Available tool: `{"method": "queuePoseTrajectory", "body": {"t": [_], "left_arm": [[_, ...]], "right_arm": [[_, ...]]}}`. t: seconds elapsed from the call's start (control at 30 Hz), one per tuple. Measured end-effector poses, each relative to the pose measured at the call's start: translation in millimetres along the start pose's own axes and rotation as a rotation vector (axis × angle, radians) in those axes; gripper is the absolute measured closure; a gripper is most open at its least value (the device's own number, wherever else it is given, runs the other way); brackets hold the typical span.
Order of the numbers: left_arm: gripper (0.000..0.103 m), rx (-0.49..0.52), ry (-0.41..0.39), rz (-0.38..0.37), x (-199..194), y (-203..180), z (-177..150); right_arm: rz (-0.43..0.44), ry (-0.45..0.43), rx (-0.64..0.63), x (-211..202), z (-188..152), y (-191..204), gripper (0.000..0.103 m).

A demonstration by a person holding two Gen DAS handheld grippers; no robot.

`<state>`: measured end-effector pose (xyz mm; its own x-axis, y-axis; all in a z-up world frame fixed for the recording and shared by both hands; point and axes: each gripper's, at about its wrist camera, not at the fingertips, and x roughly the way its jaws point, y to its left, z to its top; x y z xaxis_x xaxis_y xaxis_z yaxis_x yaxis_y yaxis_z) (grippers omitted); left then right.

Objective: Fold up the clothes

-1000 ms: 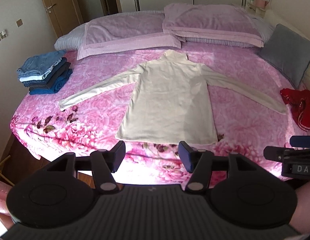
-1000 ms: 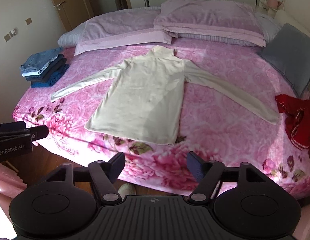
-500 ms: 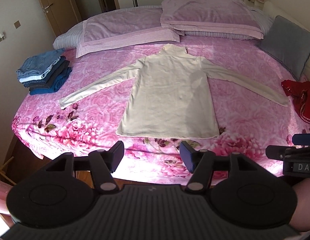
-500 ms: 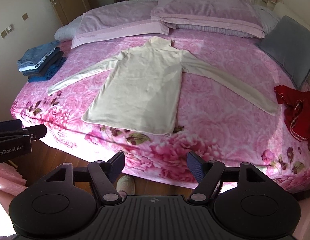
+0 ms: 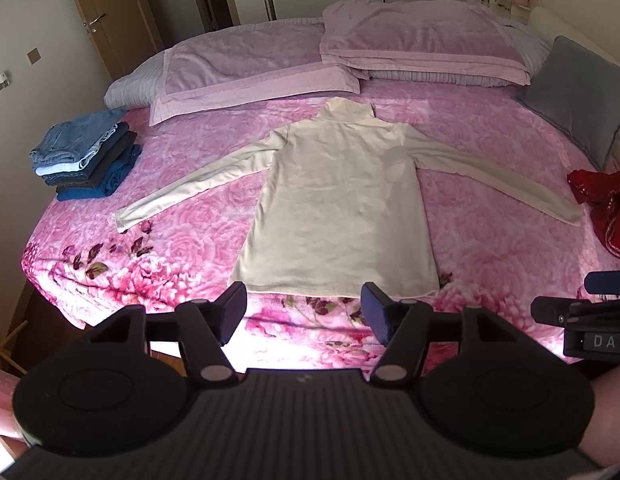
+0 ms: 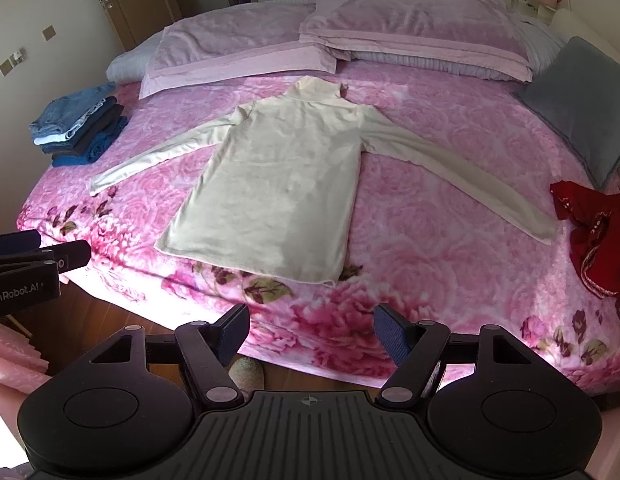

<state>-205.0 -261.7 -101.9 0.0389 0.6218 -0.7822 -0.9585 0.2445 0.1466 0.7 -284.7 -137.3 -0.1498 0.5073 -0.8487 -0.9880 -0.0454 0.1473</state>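
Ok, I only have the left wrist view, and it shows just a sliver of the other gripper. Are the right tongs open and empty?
Observer: Yes. In the right wrist view the right tongs stand wide open with nothing between them, held back from the near edge of the bed.
Operator: Anything below that edge I should know about?
Observer: A round greenish object lies on the wooden floor just under the blanket's edge, near the tongs' left finger. I cannot tell what it is.
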Motion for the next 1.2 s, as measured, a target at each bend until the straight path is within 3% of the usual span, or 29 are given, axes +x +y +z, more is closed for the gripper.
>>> {"method": "queuePoseTrajectory", "body": {"t": [0.37, 0.53, 0.67, 0.77, 0.93, 1.1, 1.2], "left_arm": [[0.043, 0.032, 0.008, -0.022, 34.4, -4.2, 24.6], [0.043, 0.032, 0.031, -0.047, 64.0, 9.9, 41.2], [0.043, 0.031, 0.044, -0.103, 96.3, 31.9, 62.0], [0.043, 0.029, 0.053, -0.160, 126.6, 54.8, 84.1], [0.043, 0.043, 0.108, -0.229, 189.3, 98.1, 129.0], [0.044, 0.068, 0.144, -0.294, 259.6, 143.1, 170.4], [0.048, 0.074, 0.159, -0.331, 307.7, 161.3, 188.1]], "right_arm": [[-0.021, 0.012, 0.020, 23.0, 22.5, -10.1, 0.031], [-0.019, 0.031, 0.028, 45.6, 43.2, -5.8, 0.031], [0.034, 0.012, 0.081, 66.5, 67.1, -2.7, 0.031], [0.083, 0.002, 0.158, 89.3, 90.2, -5.5, 0.031], [0.102, 0.069, 0.280, 138.8, 131.9, -13.7, 0.031], [-0.003, 0.071, 0.382, 179.7, 167.2, -19.3, 0.031], [-0.024, 0.114, 0.447, 212.9, 178.6, -26.1, 0.031]]}}
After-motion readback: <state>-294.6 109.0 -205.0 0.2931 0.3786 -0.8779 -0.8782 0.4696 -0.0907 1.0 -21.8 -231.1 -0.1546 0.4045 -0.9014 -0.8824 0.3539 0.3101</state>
